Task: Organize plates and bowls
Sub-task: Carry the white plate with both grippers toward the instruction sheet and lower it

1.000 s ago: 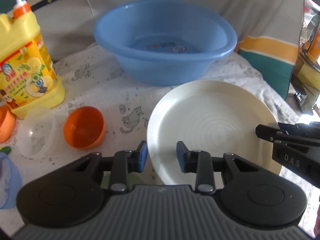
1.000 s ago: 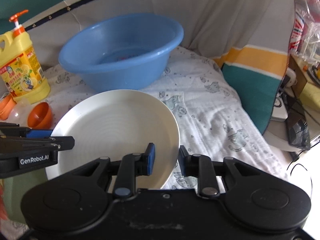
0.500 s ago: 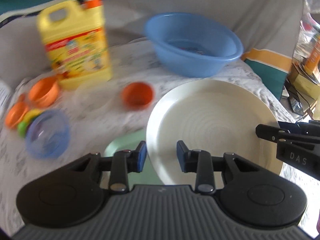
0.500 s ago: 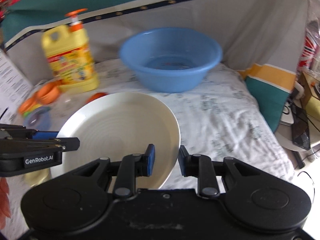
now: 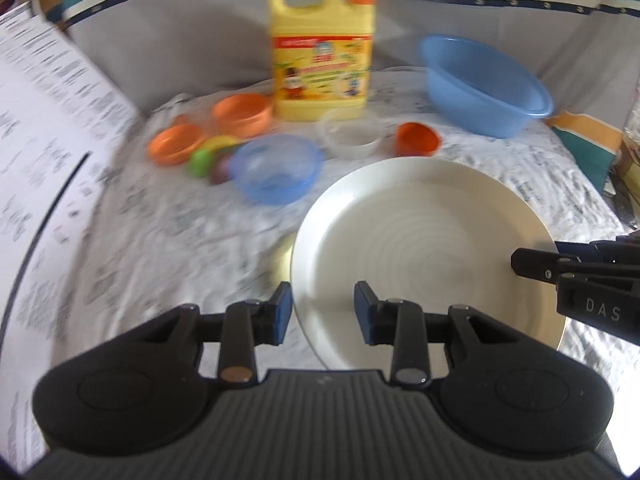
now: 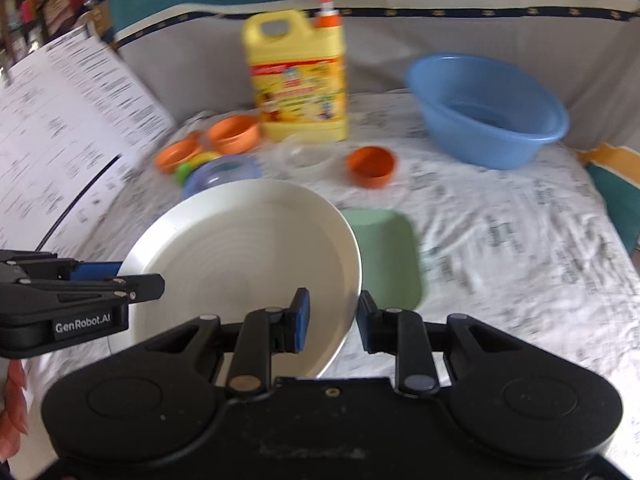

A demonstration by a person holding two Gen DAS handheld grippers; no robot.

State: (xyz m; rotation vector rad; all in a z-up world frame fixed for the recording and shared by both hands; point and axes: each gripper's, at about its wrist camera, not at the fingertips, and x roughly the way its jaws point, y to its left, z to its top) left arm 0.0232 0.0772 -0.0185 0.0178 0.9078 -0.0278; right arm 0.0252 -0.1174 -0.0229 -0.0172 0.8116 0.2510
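Observation:
A large white plate (image 5: 424, 248) is held in the air between both grippers. My left gripper (image 5: 322, 312) is shut on its left rim; it also shows in the right wrist view (image 6: 120, 276). My right gripper (image 6: 330, 316) is shut on the plate's (image 6: 248, 256) right rim and shows in the left wrist view (image 5: 536, 264). Beneath the plate lies a green square plate (image 6: 386, 256). Further back sit a blue translucent bowl (image 5: 276, 170), a clear bowl (image 5: 352, 136), a small orange bowl (image 5: 418, 140) and two orange bowls (image 5: 240, 114).
A yellow detergent bottle (image 5: 322, 52) stands at the back. A blue basin (image 5: 484, 84) sits back right. Printed paper sheets (image 5: 44, 152) lean at the left. Small green and yellow items (image 5: 210, 152) lie by the orange bowls. A patterned cloth (image 6: 500, 240) covers the surface.
Both grippers have swung left with the white plate between them. The basin has shifted to the right of view, and the paper sheets and more bowls have come into view at left.

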